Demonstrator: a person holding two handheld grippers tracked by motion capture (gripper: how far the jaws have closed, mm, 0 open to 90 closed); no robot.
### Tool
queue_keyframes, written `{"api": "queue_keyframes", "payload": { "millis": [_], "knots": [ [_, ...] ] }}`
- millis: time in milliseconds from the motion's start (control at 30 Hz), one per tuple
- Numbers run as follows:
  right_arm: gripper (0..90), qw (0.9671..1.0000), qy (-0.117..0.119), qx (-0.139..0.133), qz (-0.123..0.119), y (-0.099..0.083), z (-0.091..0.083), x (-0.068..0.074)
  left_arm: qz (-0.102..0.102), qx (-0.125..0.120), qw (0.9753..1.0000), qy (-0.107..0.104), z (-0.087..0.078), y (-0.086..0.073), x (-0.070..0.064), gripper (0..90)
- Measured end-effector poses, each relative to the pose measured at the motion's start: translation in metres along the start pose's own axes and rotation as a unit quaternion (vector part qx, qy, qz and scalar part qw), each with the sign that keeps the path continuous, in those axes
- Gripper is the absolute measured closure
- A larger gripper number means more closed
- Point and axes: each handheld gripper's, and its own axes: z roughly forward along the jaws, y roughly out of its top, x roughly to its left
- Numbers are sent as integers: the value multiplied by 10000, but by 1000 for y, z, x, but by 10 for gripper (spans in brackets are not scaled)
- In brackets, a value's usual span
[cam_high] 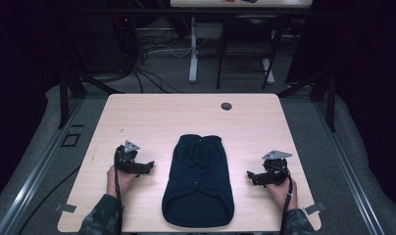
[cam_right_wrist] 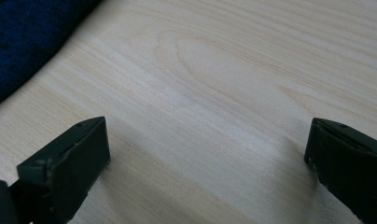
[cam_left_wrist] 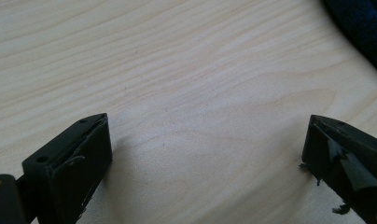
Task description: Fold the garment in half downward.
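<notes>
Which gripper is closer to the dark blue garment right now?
Left, by a little. The left gripper sits just off the dark blue garment at its left edge, jaws open. The right gripper waits off the garment's right edge across a wider strip of table, jaws also open.

High view from above, gripper views close over the shared table, dark garment at their edges.

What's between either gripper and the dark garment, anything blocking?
Nothing visible. Bare table lies between the left gripper and the dark garment, and between the right gripper and it. Both are open, apart from the cloth.
</notes>
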Motion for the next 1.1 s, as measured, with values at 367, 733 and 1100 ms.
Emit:
{"api": "queue_keyframes", "payload": {
  "millis": [367,733,1100],
  "knots": [
    [0,9999,-80,58,50,1,-1,0,206,-103,9997,80,0,6,-7,25],
    [0,9993,143,50,336,18,-8,0,5,-236,9992,-310,-4,24,-8,2],
    [18,9984,484,170,256,49,-5,13,-137,-211,9981,-565,7,48,-15,3]
  ]
}}
